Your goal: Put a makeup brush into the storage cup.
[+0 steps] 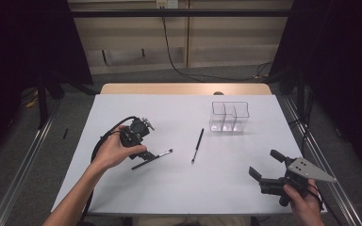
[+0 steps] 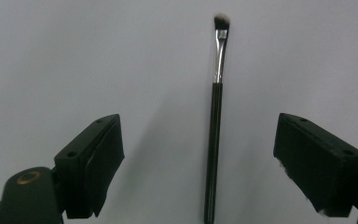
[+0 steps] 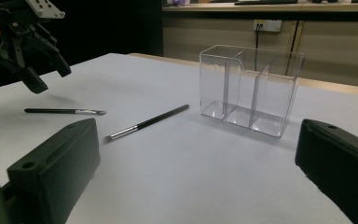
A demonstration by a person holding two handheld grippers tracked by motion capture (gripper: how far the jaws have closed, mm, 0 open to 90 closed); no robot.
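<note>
While I hold the right gripper (image 1: 261,171) low over the near right corner of the white table (image 1: 179,188), its jaws stand wide apart with nothing between them, and my hand (image 1: 304,202) grips it from the near edge. Looking along those jaws in the right gripper view, I see the clear organiser (image 3: 249,88) standing upright on the table beyond them; its inner walls split it into compartments, and every one I can see through is bare. In the high view the same organiser sits on the far right part of the table, well apart from both grippers. Nearer the middle lies a second brush (image 1: 197,145), flat on the table, its handle end pointing toward the organiser. To the left of it lies the small makeup brush (image 1: 152,158), also flat, with its bristle tip toward the middle of the table. My left gripper (image 1: 143,151) hangs just above the handle end of that brush. In the left gripper view the brush (image 2: 214,140) runs straight up between the two black pads, and both pads stand clear of it with table showing on either side, so the jaws are released and grasp nothing.
</note>
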